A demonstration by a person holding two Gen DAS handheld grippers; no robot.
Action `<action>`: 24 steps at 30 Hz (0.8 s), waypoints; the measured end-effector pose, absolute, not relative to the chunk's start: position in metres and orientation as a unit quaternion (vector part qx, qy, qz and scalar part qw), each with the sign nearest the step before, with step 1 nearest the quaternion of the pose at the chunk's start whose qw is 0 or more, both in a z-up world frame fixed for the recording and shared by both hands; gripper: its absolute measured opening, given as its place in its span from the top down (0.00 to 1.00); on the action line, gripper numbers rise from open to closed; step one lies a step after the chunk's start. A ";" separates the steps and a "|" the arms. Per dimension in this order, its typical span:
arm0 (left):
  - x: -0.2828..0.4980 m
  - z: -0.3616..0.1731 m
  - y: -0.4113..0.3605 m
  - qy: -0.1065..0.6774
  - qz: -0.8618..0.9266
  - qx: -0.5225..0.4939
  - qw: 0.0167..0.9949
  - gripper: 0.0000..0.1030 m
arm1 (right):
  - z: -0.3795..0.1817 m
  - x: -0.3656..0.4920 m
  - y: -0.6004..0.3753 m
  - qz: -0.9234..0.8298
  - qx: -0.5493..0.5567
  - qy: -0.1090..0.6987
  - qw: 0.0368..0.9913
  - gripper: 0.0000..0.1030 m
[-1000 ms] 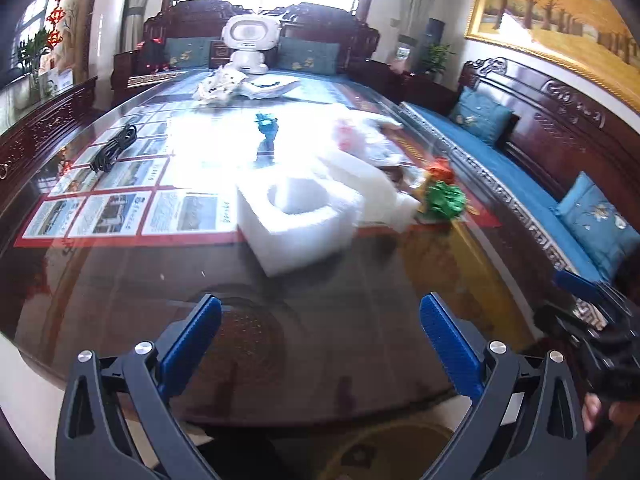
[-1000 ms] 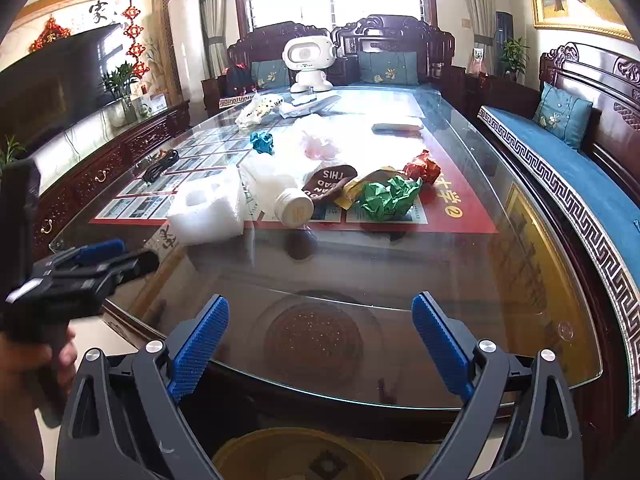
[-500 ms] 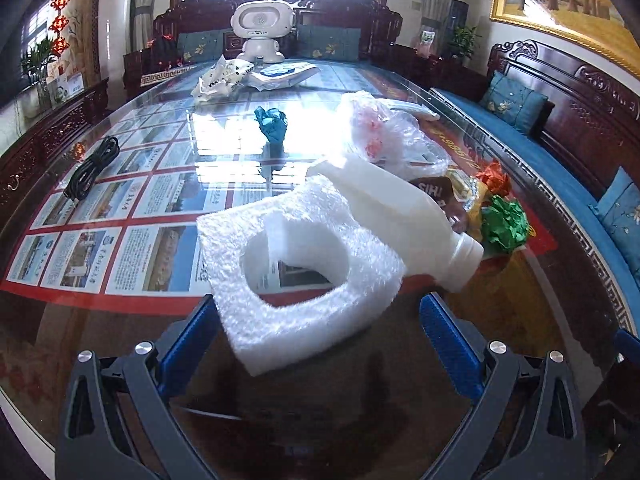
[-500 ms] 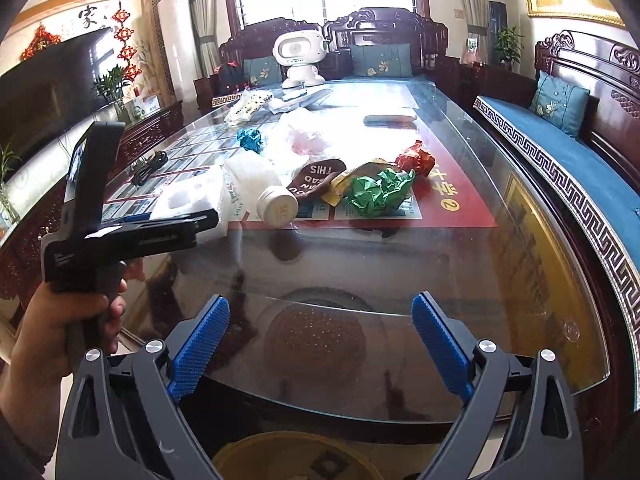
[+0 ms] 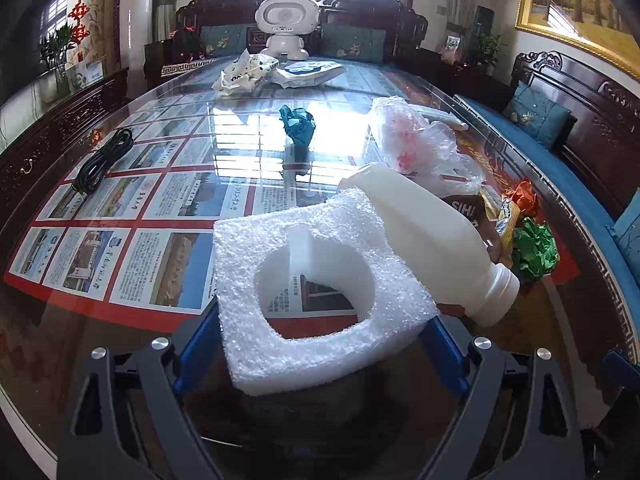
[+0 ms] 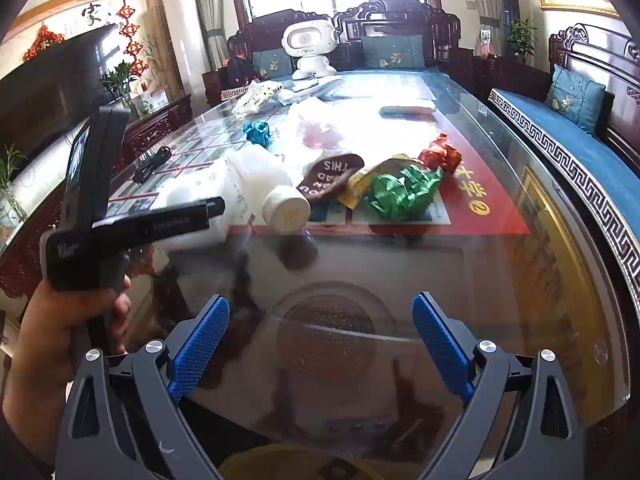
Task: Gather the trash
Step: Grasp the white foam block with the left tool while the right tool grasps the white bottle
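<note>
Trash lies spread over a glossy glass table (image 6: 400,280). Nearest is a white foam block (image 5: 320,296), bubbly in texture with a round hole cut through; it now sits between the wide-spread blue fingers of the left gripper (image 5: 320,344), which a second ago was well short of it. Whether the pads touch it cannot be told. Just beside it lies a smooth white plastic bottle (image 5: 432,240) on its side, capped. Beyond are crumpled green foil (image 6: 400,192), red foil (image 6: 440,156) and a clear bag (image 5: 416,144). The right gripper (image 6: 320,340) hovers wide open and empty, unmoved, over bare glass.
</note>
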State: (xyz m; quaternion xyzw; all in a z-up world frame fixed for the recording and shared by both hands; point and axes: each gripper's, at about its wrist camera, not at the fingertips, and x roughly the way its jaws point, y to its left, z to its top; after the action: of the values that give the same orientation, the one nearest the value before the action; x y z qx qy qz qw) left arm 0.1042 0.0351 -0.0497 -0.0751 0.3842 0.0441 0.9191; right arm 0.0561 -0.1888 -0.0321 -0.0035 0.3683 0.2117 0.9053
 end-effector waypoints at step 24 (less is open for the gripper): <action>0.112 -0.043 0.083 0.388 0.022 -0.089 0.917 0.15 | -0.046 0.156 -0.101 0.243 -0.073 0.411 0.876 0.16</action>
State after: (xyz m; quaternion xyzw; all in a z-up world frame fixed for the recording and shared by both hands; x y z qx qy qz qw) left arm 0.1115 0.0833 -0.0431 -0.0891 0.3884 0.0219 0.9169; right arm 0.1565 -0.1006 -0.0464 -0.0730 0.4106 0.2426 0.8759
